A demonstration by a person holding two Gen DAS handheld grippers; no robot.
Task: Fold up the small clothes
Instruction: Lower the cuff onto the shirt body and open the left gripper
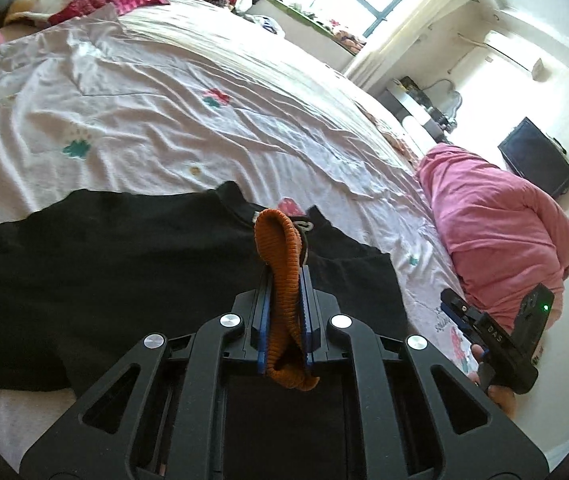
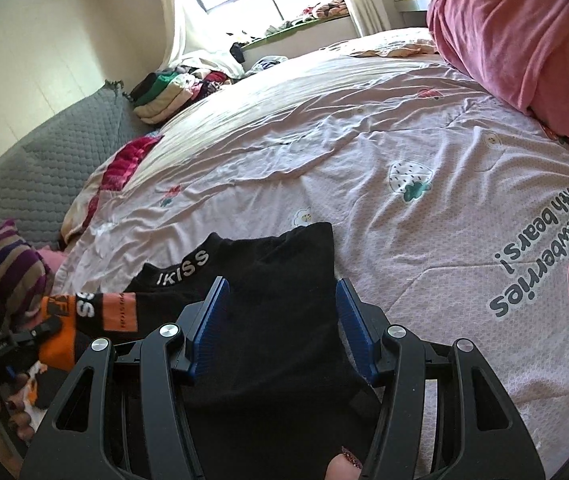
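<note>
1. Left wrist view: the left hand-held gripper [image 1: 284,280] is clamped tight on an orange ribbed cuff [image 1: 280,280], held above a black garment [image 1: 124,280] on the bed [image 1: 164,120].
2. Right wrist view: the right hand-held gripper [image 2: 280,320] stands half open, gripping nothing, over the black garment [image 2: 276,320], near the orange-and-black sleeve [image 2: 100,312].

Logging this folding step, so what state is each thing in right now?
Left claw: shut on the orange cuff.
Orange cuff: pinched, lifted off the bed.
Right claw: open, empty, over the black garment.
Black garment: lying on the bed, not fully folded.
Bed: sheet wrinkled.
</note>
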